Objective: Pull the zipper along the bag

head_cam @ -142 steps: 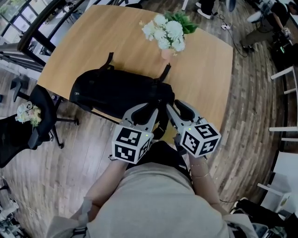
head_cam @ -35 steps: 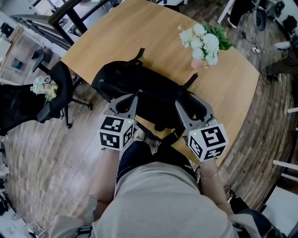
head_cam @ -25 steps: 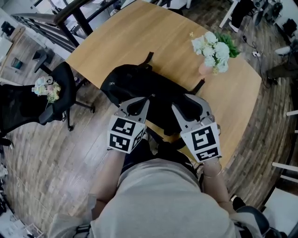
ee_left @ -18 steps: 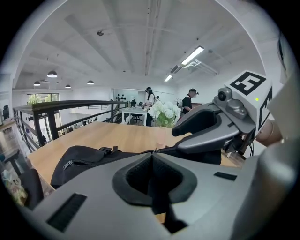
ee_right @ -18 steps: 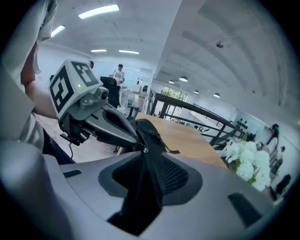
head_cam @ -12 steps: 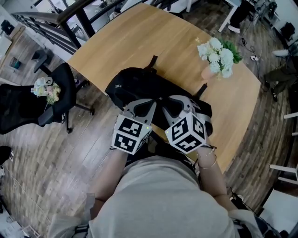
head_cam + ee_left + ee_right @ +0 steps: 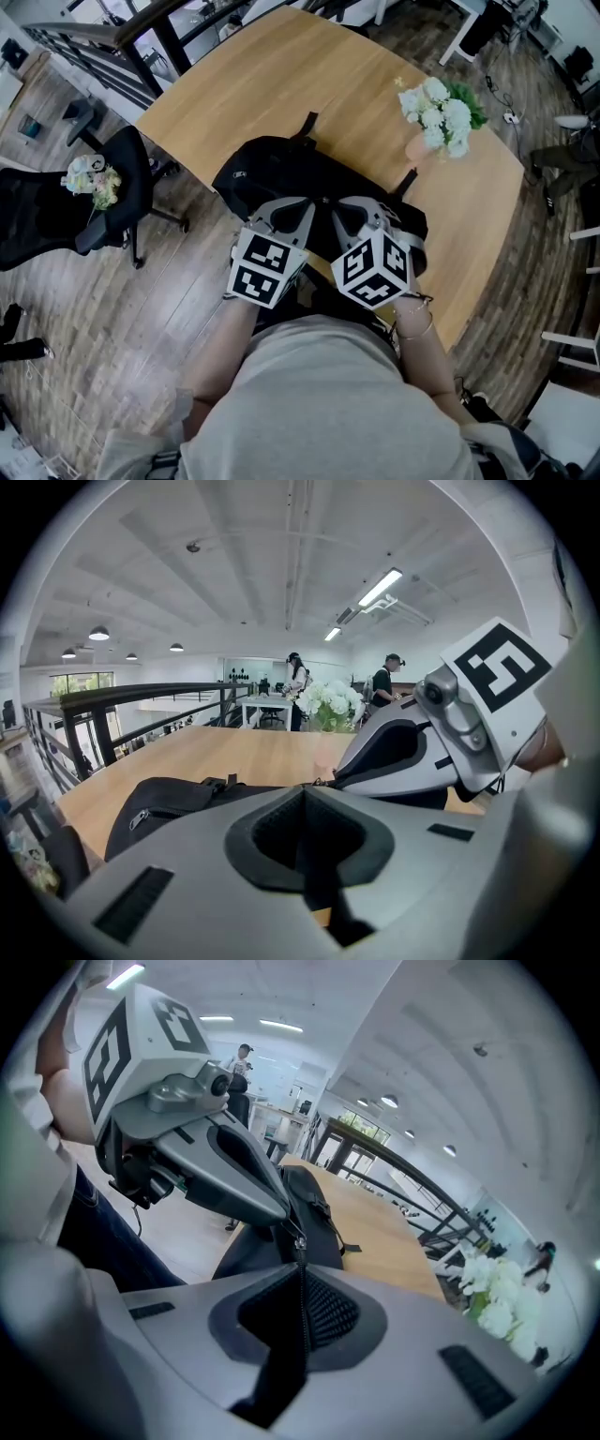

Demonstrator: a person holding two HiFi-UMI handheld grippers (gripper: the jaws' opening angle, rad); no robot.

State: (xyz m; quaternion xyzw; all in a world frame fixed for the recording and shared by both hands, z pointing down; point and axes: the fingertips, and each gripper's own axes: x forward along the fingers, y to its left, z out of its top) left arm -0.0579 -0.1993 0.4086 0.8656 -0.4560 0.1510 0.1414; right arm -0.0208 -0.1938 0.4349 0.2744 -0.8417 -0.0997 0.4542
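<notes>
A black bag [image 7: 272,173] lies along the near edge of the wooden table [image 7: 244,84]. Both grippers meet at its near side, tips almost touching. My left gripper [image 7: 311,202] is shut, pinching the bag's fabric right beside the zipper slider; in the right gripper view its tip [image 7: 286,1222] rests at the slider. My right gripper [image 7: 336,204] has just been closing and its jaws now pinch the zipper pull [image 7: 299,1241], whose strip runs down between the pads [image 7: 323,1312]. In the left gripper view the bag [image 7: 178,799] stretches left and the right gripper [image 7: 333,780] comes in from the right.
A vase of white flowers [image 7: 436,108] stands on the table at the far right, behind the bag. A black office chair [image 7: 56,206] stands on the floor to the left. The person's legs are against the table's near edge. A railing [image 7: 141,700] runs beyond the table.
The right gripper swung left and down to the bag beside the left gripper, and its wide-open jaws closed on the zipper pull. The left gripper stayed at the bag.
</notes>
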